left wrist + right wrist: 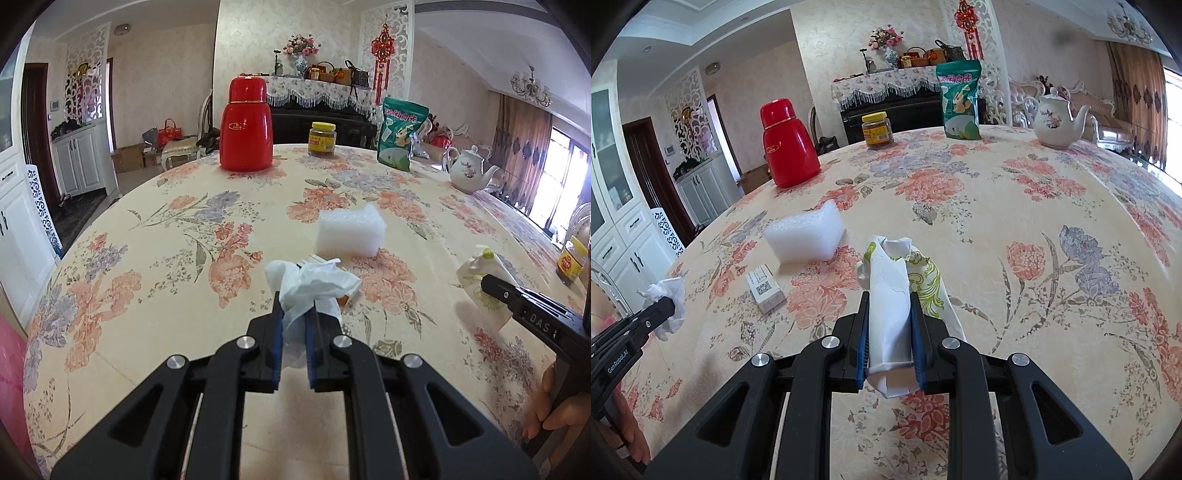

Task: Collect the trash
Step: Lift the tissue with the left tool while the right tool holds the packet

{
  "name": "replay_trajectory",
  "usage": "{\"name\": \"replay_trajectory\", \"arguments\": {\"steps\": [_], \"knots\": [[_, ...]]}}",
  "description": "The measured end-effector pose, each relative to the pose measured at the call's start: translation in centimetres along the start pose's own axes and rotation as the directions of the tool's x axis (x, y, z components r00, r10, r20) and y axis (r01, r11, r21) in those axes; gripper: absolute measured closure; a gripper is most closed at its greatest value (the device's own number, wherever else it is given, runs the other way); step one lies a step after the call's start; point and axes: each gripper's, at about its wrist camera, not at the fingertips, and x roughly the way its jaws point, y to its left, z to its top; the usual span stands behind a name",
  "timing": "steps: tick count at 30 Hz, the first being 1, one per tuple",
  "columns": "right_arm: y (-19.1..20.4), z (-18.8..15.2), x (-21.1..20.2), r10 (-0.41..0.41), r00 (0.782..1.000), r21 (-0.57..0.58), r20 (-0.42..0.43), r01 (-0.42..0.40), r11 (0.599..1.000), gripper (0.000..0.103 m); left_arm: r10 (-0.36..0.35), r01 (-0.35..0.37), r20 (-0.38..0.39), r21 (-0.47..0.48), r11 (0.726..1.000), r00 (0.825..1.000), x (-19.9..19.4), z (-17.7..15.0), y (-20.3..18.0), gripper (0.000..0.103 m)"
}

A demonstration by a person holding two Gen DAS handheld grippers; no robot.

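My left gripper [295, 297] is shut on a crumpled white tissue [310, 282] and holds it above the flowered tablecloth [155, 258]; the tissue also shows at the left of the right wrist view [666, 295]. My right gripper [889, 297] is shut on a crushed white paper carton with green print [890, 288]; it also shows at the right of the left wrist view [480, 284]. A white foam block [349, 232] [805, 232] lies on the table beyond both. A small white box [765, 290] lies flat beside it, partly hidden behind the tissue in the left view.
At the table's far side stand a red thermos [245, 127], a yellow-lidded jar [322, 139], a green snack bag [400, 134] and a white teapot [469, 170]. Another jar [571, 260] stands at the right edge. A white cabinet [14, 221] stands left of the table.
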Motion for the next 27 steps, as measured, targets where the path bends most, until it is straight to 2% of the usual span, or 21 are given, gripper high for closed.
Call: {"name": "replay_trajectory", "arguments": {"steps": [10,15,21,27], "knots": [[0.8,0.1,0.8,-0.057,0.997,-0.038,-0.043,0.055,0.998,0.082,-0.006,0.006,0.009,-0.009,1.0,1.0,-1.7,-0.7,0.3,0.093],[1.0,-0.5,0.0,-0.031,0.998,-0.049,-0.053,0.028,0.998,0.082,-0.01,0.01,0.004,0.002,1.0,1.0,-2.8,-1.5,0.3,0.093],[2.0,-1.4,-4.3,0.045,0.998,-0.054,-0.046,-0.047,0.997,0.082,-0.027,0.026,0.003,0.006,1.0,1.0,-3.8,-2.3,0.4,0.093],[3.3,-3.5,-6.9,0.07,0.996,-0.115,-0.059,-0.076,0.99,0.082,-0.045,0.045,0.001,0.018,0.999,0.999,-5.0,-3.9,0.6,0.093]]}}
